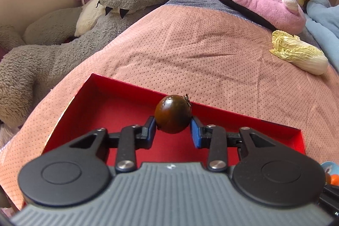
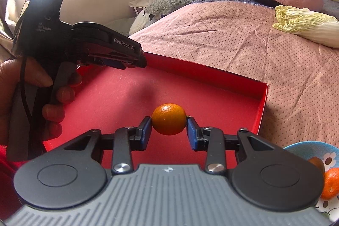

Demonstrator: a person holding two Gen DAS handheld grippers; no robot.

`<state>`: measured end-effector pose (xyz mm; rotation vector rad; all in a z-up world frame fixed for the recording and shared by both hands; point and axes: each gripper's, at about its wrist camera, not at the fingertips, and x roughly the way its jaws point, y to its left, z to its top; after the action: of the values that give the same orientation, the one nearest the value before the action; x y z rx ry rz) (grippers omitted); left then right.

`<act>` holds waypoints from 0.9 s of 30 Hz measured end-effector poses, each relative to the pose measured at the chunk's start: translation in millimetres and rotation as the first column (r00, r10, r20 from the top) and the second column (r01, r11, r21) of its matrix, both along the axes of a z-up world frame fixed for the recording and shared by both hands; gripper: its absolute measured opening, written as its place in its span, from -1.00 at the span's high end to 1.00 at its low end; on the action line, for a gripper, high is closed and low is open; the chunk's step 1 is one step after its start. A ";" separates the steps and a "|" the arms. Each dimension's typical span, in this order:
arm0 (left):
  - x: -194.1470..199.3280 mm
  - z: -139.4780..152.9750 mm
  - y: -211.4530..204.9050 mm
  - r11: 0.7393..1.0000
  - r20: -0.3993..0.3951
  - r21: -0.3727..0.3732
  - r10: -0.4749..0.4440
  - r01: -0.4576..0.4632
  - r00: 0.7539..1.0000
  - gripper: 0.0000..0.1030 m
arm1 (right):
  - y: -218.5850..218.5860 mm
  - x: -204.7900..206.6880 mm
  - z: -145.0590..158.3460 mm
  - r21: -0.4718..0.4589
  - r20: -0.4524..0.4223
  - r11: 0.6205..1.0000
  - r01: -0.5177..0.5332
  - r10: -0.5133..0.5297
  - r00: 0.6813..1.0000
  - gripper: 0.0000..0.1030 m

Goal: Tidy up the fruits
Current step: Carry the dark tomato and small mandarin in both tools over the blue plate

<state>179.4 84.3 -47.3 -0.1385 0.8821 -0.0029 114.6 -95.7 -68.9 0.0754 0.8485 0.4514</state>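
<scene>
Both tools loaded: left tool [image 1: 173, 127] clamped on a dark tomato [image 1: 172, 114], right tool [image 2: 168, 127] clamped on an orange [image 2: 168, 119]. Each fruit hangs over the red tray [image 2: 262, 103] on the bed [image 1: 190, 46]; neither set down yet. Tray floor looks bare in both views, so sorting seems early. More oranges wait in the bowl [image 2: 330, 154] near right. Cabbage [image 1: 300, 54] lies far right on the bed, well apart from the tray. Room: tray interior is wide open; low walls all round, so drop from above. Left tool sits over the far-left corner, right tool nearer the middle, so keep them apart.
</scene>
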 end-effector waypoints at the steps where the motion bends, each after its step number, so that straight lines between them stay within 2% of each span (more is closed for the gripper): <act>1: -3.0 1.9 -2.9 1.000 0.008 -0.003 -0.002 0.002 1.000 0.26 | -2.9 -2.4 1.6 0.004 0.001 1.000 0.003 -0.003 1.000 0.19; 5: -16.5 5.8 -18.2 1.000 0.019 0.002 -0.014 0.014 1.000 0.26 | -13.8 -10.9 7.6 0.017 0.005 1.000 0.014 -0.014 1.000 0.19; 10: -32.2 6.3 -34.4 0.998 0.032 0.049 -0.050 0.048 0.998 0.26 | -26.1 -20.0 16.4 0.032 0.018 0.999 0.026 -0.027 0.999 0.19; 20: -47.9 9.2 -41.7 0.998 0.046 0.056 -0.038 0.035 0.998 0.26 | -37.6 -34.3 32.3 0.045 0.046 0.999 0.021 -0.023 0.999 0.19; 27: -53.8 11.1 -52.2 0.997 0.055 0.054 -0.062 0.059 0.997 0.26 | -51.1 -41.6 37.4 0.054 0.052 0.998 0.044 -0.047 0.998 0.19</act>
<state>125.6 32.1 -36.2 -0.0622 0.8283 -0.0395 73.0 -146.7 -31.5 0.1306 0.7807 0.4308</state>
